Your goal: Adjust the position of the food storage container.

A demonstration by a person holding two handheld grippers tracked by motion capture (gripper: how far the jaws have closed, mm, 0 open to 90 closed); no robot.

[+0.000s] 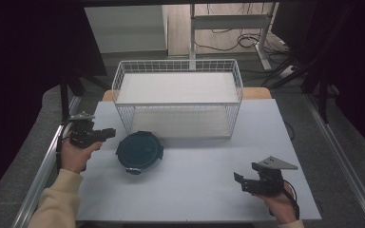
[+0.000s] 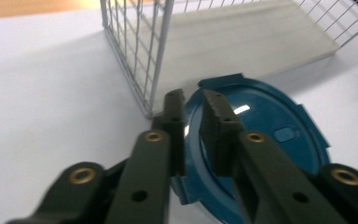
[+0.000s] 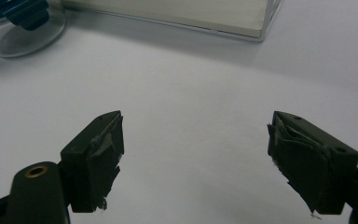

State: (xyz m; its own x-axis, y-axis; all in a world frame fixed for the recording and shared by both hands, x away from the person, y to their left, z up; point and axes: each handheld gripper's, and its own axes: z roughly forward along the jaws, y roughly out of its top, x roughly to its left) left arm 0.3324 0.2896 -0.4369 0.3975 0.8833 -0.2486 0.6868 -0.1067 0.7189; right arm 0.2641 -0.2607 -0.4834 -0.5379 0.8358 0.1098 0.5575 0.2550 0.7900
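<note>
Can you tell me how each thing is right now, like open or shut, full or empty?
Round container: blue lid on, flat on the table.
Wire basket: upright, nothing inside but its white liner.
Left gripper: jaws nearly together at the lid's rim; whether they grip it, I cannot tell.
Right gripper: jaws wide open, nothing between them.

White wire basket point(image 1: 177, 97) sat at the back of the pale surface point(image 1: 195, 190); cables point(image 1: 228, 40) lay on the floor beyond.

Overhead and close views sharing lidded container point(image 1: 139, 151)
</note>
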